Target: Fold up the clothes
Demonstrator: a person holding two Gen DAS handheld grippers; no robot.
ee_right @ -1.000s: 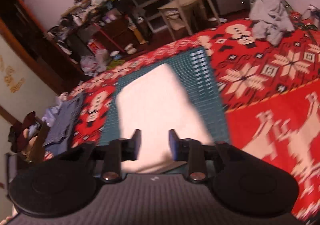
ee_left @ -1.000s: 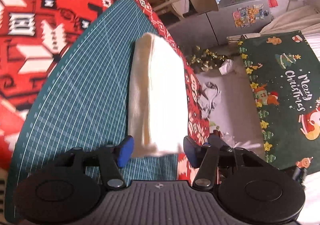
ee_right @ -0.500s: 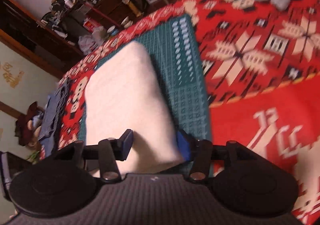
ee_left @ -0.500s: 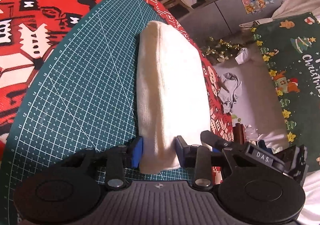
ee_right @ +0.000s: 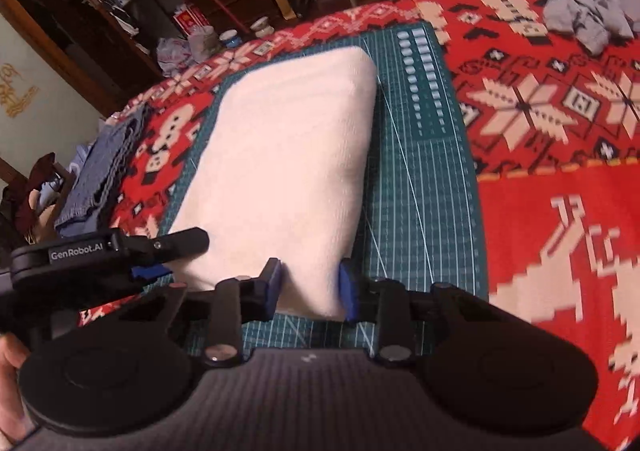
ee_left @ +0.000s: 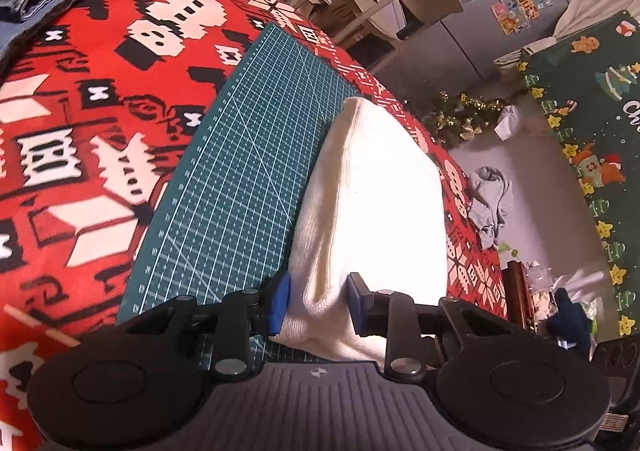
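While both my grippers sit at the near edge of the folded cream-white knit garment [ee_right: 280,171], I see it lying thick and squared on the dark green gridded cutting mat [ee_left: 240,179], which covers part of the red patterned tablecloth [ee_left: 80,91]. My left gripper [ee_left: 316,301] has its blue-padded fingers [ee_left: 280,303] pressed into one near corner of the cloth, the fabric bunching between them, so it is clamped on the garment. My right gripper [ee_right: 310,293] does likewise at the other near corner: its blue pads [ee_right: 347,295] pinch a fold of the white knit. From the right wrist view I can see the left gripper coming in from the side, low against the garment's edge, and part of a hand [ee_right: 10,355] on its body. Whether the corners are raised off the mat I cannot quite tell; the glare on the cloth washes out its edge. A folded stack of blue denim [ee_right: 100,171] lies on the tablecloth beyond the mat, well apart from the white piece, and a crumpled grey garment [ee_right: 580,7] sits at the far corner of the cloth.
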